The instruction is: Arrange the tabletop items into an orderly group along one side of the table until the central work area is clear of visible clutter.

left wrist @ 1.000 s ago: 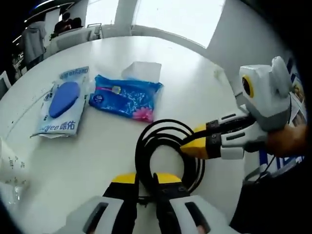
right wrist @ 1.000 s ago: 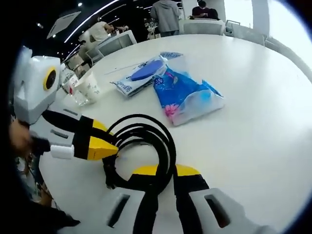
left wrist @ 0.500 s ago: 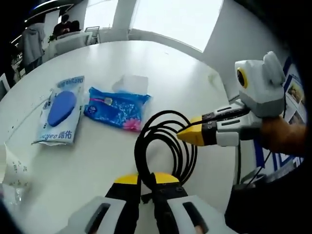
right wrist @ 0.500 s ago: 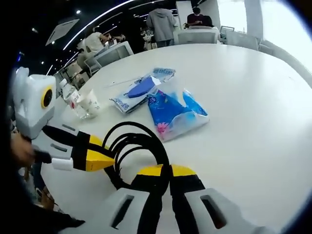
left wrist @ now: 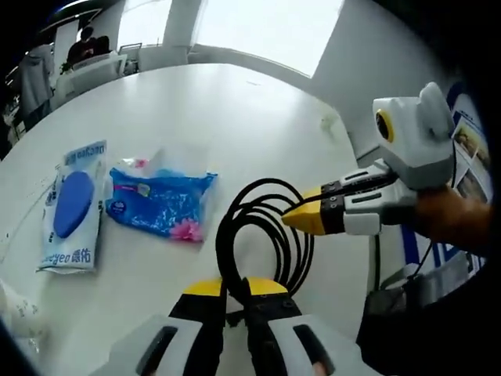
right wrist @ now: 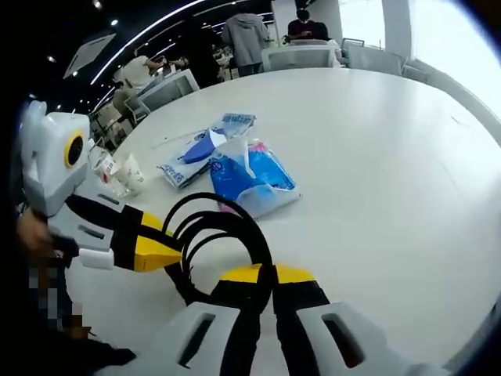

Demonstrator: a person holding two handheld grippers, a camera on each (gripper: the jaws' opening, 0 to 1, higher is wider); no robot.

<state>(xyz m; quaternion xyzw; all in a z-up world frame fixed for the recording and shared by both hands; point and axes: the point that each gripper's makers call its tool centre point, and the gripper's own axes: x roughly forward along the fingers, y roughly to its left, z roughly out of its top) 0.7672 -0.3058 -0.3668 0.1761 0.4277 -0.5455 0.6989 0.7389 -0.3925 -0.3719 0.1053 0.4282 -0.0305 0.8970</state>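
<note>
We hold the cable (left wrist: 262, 235) coil between us: left gripper (left wrist: 233, 291) clamps its near side, right gripper (right wrist: 264, 280) its opposite side, loops standing up from the table (left wrist: 235, 117). Beyond the coil lie the blue pack (left wrist: 160, 205) and pouch (left wrist: 70, 207). The cable's ends are hidden.
</note>
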